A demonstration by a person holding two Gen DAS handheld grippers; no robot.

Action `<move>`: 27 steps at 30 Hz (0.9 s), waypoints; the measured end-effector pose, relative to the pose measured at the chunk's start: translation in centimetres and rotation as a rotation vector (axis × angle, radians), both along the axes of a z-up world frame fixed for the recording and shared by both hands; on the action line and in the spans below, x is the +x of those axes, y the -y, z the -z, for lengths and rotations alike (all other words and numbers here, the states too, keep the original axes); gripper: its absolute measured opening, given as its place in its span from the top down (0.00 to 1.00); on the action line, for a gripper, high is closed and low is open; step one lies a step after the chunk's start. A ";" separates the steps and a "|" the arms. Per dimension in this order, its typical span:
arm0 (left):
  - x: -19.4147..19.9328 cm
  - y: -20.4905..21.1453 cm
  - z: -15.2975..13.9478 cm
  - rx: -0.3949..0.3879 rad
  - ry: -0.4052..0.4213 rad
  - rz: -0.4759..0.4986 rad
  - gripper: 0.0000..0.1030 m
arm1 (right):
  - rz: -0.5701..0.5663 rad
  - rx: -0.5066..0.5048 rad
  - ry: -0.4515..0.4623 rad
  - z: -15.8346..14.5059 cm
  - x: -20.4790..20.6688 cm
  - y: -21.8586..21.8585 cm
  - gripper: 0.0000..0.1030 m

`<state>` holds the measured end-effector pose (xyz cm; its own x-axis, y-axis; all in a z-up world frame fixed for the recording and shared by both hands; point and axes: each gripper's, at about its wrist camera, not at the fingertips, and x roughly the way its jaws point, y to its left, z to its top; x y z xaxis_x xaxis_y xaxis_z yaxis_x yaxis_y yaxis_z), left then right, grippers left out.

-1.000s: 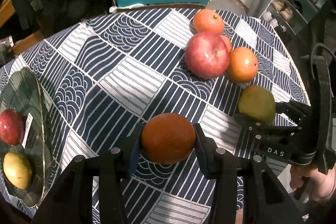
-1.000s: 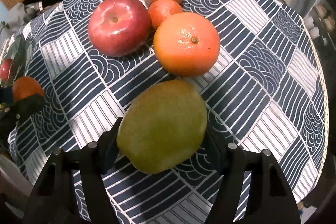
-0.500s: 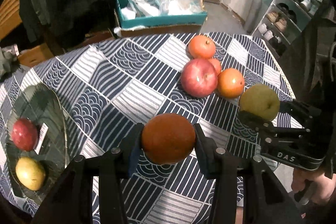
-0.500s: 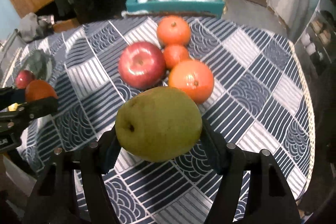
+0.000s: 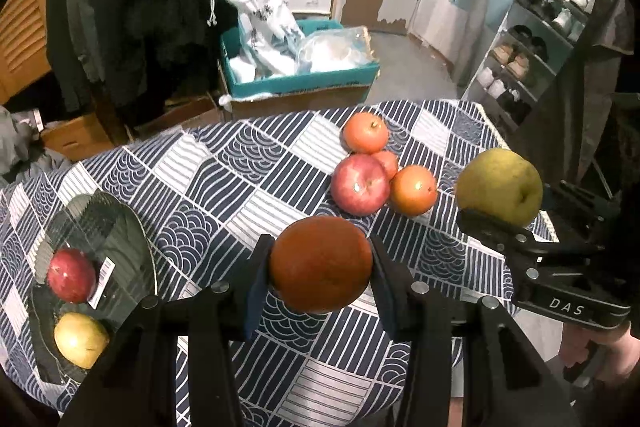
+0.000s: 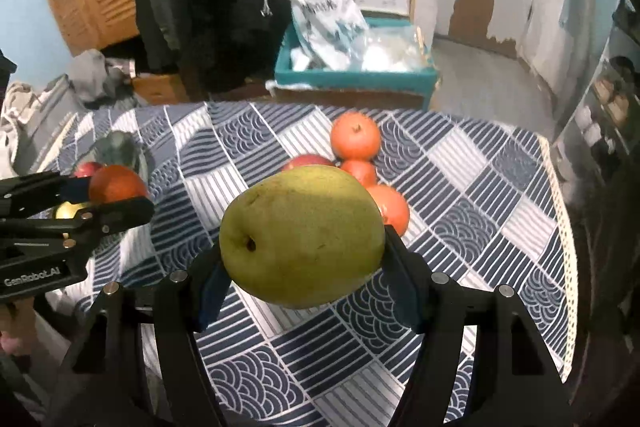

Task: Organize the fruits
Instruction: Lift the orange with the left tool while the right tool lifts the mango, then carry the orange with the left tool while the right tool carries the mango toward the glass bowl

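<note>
Pear (image 6: 302, 235) between right gripper (image 6: 302, 267) jaws

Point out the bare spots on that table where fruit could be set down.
Free: the wide cloth between the glass plate and the fruit cluster. Crowded: the cluster itself. The plate already holds a red apple and a yellow fruit.

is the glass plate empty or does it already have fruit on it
Not empty. The glass plate holds a red apple and a yellow pear, side by side.

Orange (image 5: 320, 264) and pear (image 6: 302, 235) aloft between jaws
</note>
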<state>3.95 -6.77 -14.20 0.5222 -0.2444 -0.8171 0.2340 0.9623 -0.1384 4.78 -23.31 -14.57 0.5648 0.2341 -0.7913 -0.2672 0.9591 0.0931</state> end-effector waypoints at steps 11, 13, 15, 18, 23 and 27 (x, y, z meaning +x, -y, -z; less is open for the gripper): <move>-1.1 -1.0 -3.1 -0.005 0.080 0.000 0.54 | -0.026 0.011 0.081 -3.3 -1.1 -0.4 0.33; -1.2 -1.3 -3.4 -0.009 0.087 -0.004 0.54 | -0.032 0.017 0.091 -3.7 -1.3 -0.5 0.33; -1.4 -1.5 -3.7 -0.012 0.094 -0.007 0.54 | -0.037 0.022 0.100 -4.1 -1.3 -0.7 0.33; -1.6 -2.1 -4.0 -0.021 0.099 -0.014 0.54 | -0.045 0.032 0.108 -4.7 -1.4 -1.0 0.33; -1.8 -3.1 -4.6 -0.029 0.110 -0.033 0.54 | -0.056 0.042 0.121 -5.5 -1.4 -1.7 0.33; -2.0 -4.1 -5.0 -0.032 0.118 -0.055 0.54 | -0.070 0.045 0.130 -6.1 -1.3 -2.6 0.33</move>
